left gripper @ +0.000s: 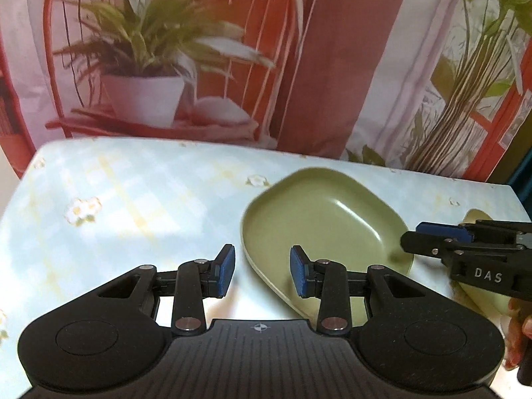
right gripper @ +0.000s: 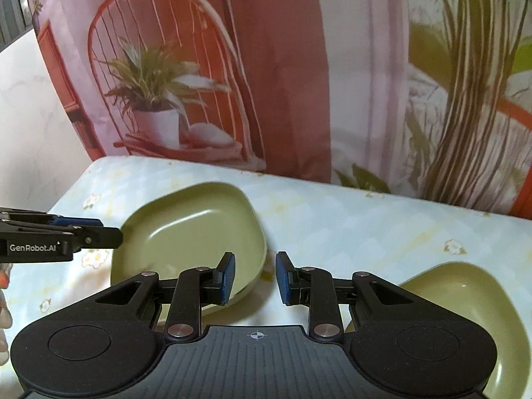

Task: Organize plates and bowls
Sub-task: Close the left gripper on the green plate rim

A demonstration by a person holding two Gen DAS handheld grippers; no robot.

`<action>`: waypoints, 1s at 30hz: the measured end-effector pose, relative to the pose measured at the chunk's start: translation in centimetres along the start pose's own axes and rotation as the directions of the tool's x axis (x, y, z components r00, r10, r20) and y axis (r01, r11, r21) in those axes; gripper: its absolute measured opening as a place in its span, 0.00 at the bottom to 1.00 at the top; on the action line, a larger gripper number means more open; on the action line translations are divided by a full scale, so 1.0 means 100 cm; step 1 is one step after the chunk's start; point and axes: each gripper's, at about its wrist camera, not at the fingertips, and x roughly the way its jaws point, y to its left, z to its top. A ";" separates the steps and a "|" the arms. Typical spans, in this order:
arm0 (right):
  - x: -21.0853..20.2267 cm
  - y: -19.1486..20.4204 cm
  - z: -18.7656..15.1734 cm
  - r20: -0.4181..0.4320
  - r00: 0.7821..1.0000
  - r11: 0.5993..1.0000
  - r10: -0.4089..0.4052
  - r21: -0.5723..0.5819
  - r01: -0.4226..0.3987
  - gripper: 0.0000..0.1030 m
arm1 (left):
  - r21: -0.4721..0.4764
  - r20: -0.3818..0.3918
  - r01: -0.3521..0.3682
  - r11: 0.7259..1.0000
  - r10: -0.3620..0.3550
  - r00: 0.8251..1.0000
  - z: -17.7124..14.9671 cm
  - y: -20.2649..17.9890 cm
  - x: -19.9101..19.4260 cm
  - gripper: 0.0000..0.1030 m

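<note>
A green squarish bowl (left gripper: 329, 222) lies on the table, right of centre in the left wrist view and left of centre in the right wrist view (right gripper: 189, 229). A second green dish (right gripper: 465, 302) lies at the right, partly behind my right gripper's body; in the left wrist view only its edge (left gripper: 478, 217) shows. My left gripper (left gripper: 262, 271) is open and empty, its jaws astride the first bowl's near left rim. My right gripper (right gripper: 256, 277) is open and empty, just right of that bowl's near rim. Each gripper shows in the other's view, the right one (left gripper: 432, 242) and the left one (right gripper: 96, 234).
The table has a pale blue checked cloth with small flowers (left gripper: 133, 206). Behind it hangs a printed backdrop with a red chair, a potted plant (left gripper: 146, 76) and a curtain. The table's left and far edges are in view.
</note>
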 end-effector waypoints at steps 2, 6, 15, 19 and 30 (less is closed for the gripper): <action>0.005 0.000 -0.002 -0.010 1.000 1.000 0.002 0.005 -0.002 0.25 | 0.000 -0.008 0.006 1.000 -0.006 1.000 -0.002 -0.002 0.004 0.35; 0.010 -0.002 -0.004 -0.017 1.000 1.000 0.009 0.026 -0.009 0.25 | 0.023 -0.011 -0.007 1.000 0.007 1.000 -0.003 -0.004 0.010 0.16; 0.009 -0.001 -0.005 -0.019 1.000 0.999 0.001 0.038 0.000 0.13 | 0.010 -0.004 0.002 1.000 -0.002 1.000 -0.004 -0.004 0.002 0.15; -0.003 0.001 0.000 0.011 1.000 1.000 -0.001 0.024 0.001 0.11 | 0.013 0.044 0.003 1.000 -0.003 0.999 0.003 -0.007 -0.015 0.15; -0.041 0.010 0.012 0.066 0.998 1.000 0.018 0.023 -0.020 0.11 | 0.031 0.057 -0.001 1.000 0.000 0.998 0.006 -0.019 -0.061 0.15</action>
